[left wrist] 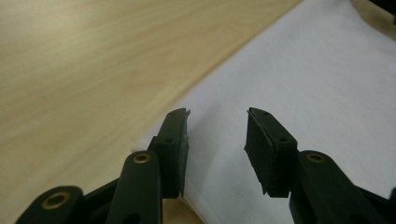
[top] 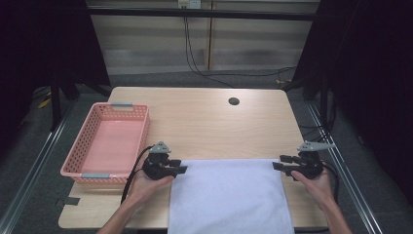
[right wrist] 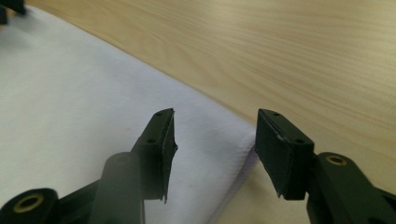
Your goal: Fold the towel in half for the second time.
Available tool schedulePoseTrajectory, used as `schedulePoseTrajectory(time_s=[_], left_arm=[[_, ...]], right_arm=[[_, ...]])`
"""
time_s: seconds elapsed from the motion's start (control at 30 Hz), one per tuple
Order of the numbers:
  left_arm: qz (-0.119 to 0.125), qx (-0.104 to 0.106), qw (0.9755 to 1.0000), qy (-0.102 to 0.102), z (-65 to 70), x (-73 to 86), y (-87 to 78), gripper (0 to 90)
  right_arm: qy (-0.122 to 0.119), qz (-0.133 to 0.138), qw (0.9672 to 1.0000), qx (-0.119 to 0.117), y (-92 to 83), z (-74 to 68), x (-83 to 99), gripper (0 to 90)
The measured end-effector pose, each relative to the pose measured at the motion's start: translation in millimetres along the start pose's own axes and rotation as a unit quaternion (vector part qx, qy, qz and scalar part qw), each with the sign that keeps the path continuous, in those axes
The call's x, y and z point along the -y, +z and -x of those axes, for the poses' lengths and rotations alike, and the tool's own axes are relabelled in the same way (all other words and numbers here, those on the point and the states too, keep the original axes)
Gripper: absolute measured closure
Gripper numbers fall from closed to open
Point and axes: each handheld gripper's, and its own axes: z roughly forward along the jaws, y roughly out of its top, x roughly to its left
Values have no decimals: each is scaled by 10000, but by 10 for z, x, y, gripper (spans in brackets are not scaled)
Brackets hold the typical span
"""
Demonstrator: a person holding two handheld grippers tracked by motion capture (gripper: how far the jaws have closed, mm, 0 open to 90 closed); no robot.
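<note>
A white cloth (top: 229, 195) lies flat on the near half of the wooden table (top: 204, 122), hanging over the front edge. My left gripper (top: 181, 169) sits at the cloth's far left corner, open, its jaws straddling that corner (left wrist: 196, 140). My right gripper (top: 276, 163) sits at the far right corner, open as well, with the cloth's corner (right wrist: 224, 140) between its jaws. Neither pair of jaws has closed on the fabric. A hand holds each gripper from behind.
A pink plastic basket (top: 87, 141) with nothing in it stands at the table's left side, just left of my left gripper. A round cable hole (top: 234, 101) lies near the far edge. Bare wood stretches beyond the cloth.
</note>
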Motion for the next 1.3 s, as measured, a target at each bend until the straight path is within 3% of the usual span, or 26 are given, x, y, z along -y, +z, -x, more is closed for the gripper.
schedulePoseTrajectory(time_s=[0.1, 0.13, 0.17, 0.23, 0.27, 0.3, 0.4, 0.67, 0.9, 0.97, 1.03, 1.1, 1.2, 1.3], left_arm=[[-14, -14, 10000, -69, -86, -64, 70, 570], [-27, -103, 9999, -7, -95, -73, 82, 567], [-10, -38, 10000, -77, -118, -70, 100, 552], [-103, -164, 9998, -109, -151, -52, 122, 511], [-177, -133, 9996, -155, -169, -29, 136, 474], [-218, -231, 9994, -145, -175, -11, 134, 457], [-210, -204, 9992, -257, -204, 12, 136, 421], [-391, -220, 9989, -132, -209, 54, 133, 418], [-261, -10, 9997, -42, -227, 34, 212, 537], [-341, -36, 9993, 176, -191, 27, 225, 645], [-402, 185, 9989, 156, -192, 36, 227, 776], [-438, 250, 9987, 45, -195, 39, 216, 824], [-276, 297, 9992, 10, -162, -2, 167, 840], [49, 396, 9992, 23, -94, -109, 48, 844]], right_arm=[[-52, -178, 9997, 131, 215, 96, -21, 468], [-27, -154, 9998, 160, 244, 107, -23, 457], [-10, -154, 9998, 106, 278, 125, -28, 447], [18, -203, 9997, 165, 319, 153, -37, 446], [74, -216, 9997, 76, 344, 183, -36, 454], [110, -247, 9996, 68, 368, 200, -29, 463], [65, -394, 9992, 37, 403, 202, 7, 486], [97, -440, 9986, -282, 360, 211, 71, 764], [165, -480, 9981, -354, 349, 208, 85, 840], [168, -489, 9980, -370, 345, 211, 83, 842], [187, -502, 9978, -379, 339, 202, 86, 846], [215, -476, 9976, -453, 330, 207, 88, 850], [259, -427, 9974, -513, 269, 205, 63, 852], [282, -92, 9979, -578, 136, 232, -13, 856]])
